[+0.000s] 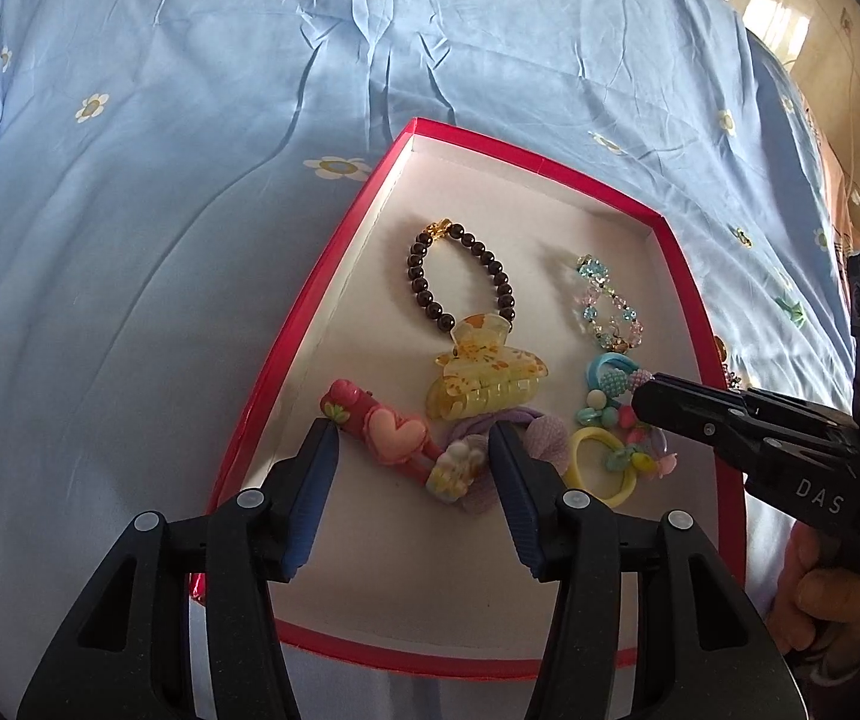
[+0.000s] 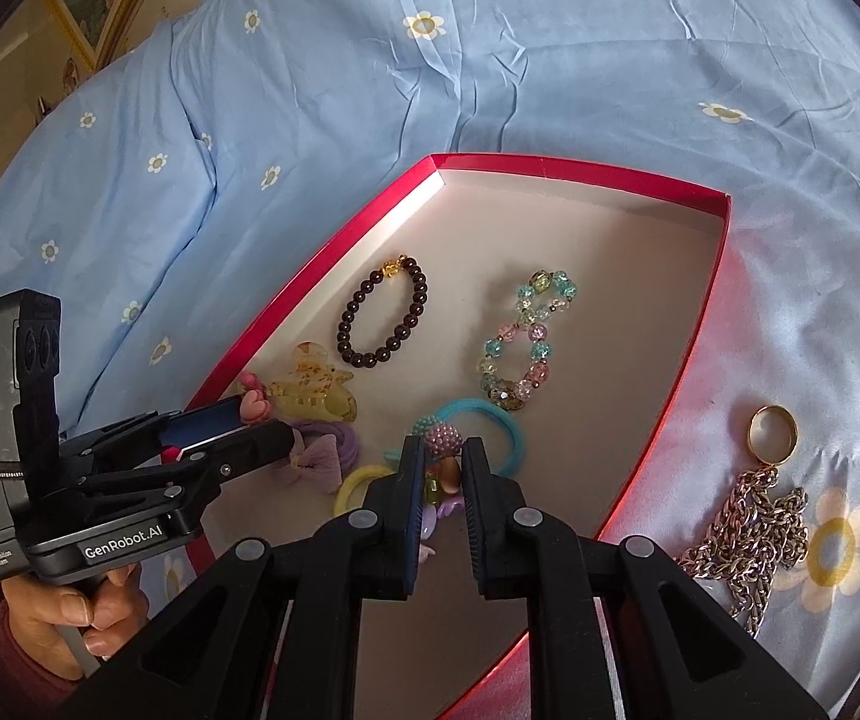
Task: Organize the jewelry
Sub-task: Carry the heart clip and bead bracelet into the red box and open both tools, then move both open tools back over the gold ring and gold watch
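A bed covered in a creased blue sheet [image 1: 190, 180] printed with small white-and-yellow daisies carries everything here. At its far edge, the right wrist view shows a gilt picture frame [image 2: 100, 12] on a pale wall; the left wrist view shows bright light on a glossy floor [image 1: 790, 30].

On the sheet sits a shallow red box [image 1: 286, 348] with a white floor. Inside lie a dark beaded bracelet [image 1: 424, 282], a pastel crystal bracelet [image 2: 520, 342], a yellow claw clip [image 1: 484, 375], a pink heart clip [image 1: 382, 432], a purple bow tie [image 2: 310, 456] and a cluster of colourful hair ties [image 1: 610, 420].

The left tongs [image 1: 412, 438] are spread wide over the heart clip, gripping nothing. The right tongs [image 2: 439, 456] are slightly parted just over the hair ties, with nothing clamped between them.

Outside the box, on the sheet, lie a gold ring [image 2: 772, 432] and a silver chain [image 2: 748, 534].
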Demonstrator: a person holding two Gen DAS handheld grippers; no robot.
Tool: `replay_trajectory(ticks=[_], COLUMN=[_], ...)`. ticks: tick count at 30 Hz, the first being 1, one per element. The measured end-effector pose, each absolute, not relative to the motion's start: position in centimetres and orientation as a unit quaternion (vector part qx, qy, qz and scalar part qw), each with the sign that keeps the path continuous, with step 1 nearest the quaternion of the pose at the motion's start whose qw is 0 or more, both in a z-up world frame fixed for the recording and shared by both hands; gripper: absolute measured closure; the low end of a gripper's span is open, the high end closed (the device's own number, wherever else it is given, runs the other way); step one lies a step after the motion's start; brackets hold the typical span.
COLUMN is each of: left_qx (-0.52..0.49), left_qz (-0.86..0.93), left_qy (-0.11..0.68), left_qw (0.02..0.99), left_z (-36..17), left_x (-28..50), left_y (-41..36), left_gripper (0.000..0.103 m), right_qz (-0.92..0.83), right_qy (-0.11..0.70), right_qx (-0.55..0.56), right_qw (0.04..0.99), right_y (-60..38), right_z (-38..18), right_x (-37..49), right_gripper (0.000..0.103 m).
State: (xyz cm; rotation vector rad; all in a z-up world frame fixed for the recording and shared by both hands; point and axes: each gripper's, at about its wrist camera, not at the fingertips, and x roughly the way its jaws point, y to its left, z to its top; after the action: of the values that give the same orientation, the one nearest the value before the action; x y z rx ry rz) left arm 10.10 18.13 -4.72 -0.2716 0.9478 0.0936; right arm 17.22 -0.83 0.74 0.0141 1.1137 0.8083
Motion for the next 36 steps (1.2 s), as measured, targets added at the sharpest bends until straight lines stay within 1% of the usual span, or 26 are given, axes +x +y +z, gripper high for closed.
replay_trajectory(ticks=[5, 10, 12, 14, 17, 18, 19, 20, 22, 24, 25, 28, 30, 32, 36], left_qx=[-0.129, -0.131, -0.131, -0.132, -0.134, -0.134, -0.135, -0.136, -0.140, -0.145, -0.146, -0.152, -0.167, -0.176, -0.170], left_qz=[0.046, 0.047, 0.048, 0.049, 0.051, 0.052, 0.055, 0.057, 0.059, 0.059, 0.059, 0.061, 0.059, 0.053, 0.041], left_qy=[0.454, 0.455, 0.456, 0.457, 0.457, 0.456, 0.454, 0.451, 0.446, 0.441, 0.439, 0.433, 0.428, 0.424, 0.423], left_qw=[0.880, 0.879, 0.879, 0.878, 0.878, 0.878, 0.879, 0.880, 0.882, 0.884, 0.885, 0.887, 0.887, 0.887, 0.889], left_z=[-4.8, -4.8, -4.8, -4.7, -4.5, -4.4, -4.3, -4.1, -3.6, -3.2, -3.1, -2.5, -2.1, -1.8, -1.4], left_x=[10.1, 10.1, 10.1, 9.9, 9.5, 9.3, 9.1, 8.8, 8.2, 7.6, 7.4, 6.7, 6.2, 5.9, 5.8], left_y=[18.1, 18.2, 18.3, 18.2, 18.2, 18.1, 18.1, 18.1, 18.0, 17.8, 17.7, 17.2, 17.0, 16.7, 15.3], left_gripper=[0.050, 0.048, 0.047, 0.047, 0.045, 0.043, 0.042, 0.041, 0.040, 0.039, 0.036, 0.028, 0.024, 0.023, 0.023], right_qz=[0.378, 0.378, 0.377, 0.377, 0.379, 0.378, 0.378, 0.377, 0.375, 0.373, 0.371, 0.363, 0.356, 0.344, 0.320], right_qy=[0.514, 0.512, 0.511, 0.507, 0.500, 0.499, 0.497, 0.494, 0.488, 0.484, 0.481, 0.476, 0.472, 0.469, 0.470], right_qx=[0.006, 0.010, 0.012, 0.015, 0.019, 0.021, 0.023, 0.026, 0.031, 0.037, 0.040, 0.049, 0.053, 0.055, 0.069], right_qw=[0.770, 0.771, 0.773, 0.775, 0.778, 0.780, 0.781, 0.783, 0.788, 0.791, 0.793, 0.799, 0.805, 0.812, 0.820], right_y=[-1.0, -1.2, -1.4, -1.7, -2.2, -2.3, -2.6, -2.9, -3.6, -4.3, -4.7, -6.2, -7.4, -8.8, -11.4], right_z=[1.0, 1.2, 1.4, 1.8, 2.5, 2.7, 3.0, 3.3, 3.8, 4.3, 4.5, 5.1, 5.4, 5.7, 5.8], right_x=[16.8, 16.7, 16.6, 16.5, 16.2, 16.2, 16.1, 16.0, 15.8, 15.5, 15.4, 15.0, 14.6, 14.1, 13.5], right_gripper=[0.084, 0.083, 0.080, 0.072, 0.069, 0.068, 0.066, 0.060, 0.054, 0.054, 0.054, 0.048, 0.044, 0.041, 0.040])
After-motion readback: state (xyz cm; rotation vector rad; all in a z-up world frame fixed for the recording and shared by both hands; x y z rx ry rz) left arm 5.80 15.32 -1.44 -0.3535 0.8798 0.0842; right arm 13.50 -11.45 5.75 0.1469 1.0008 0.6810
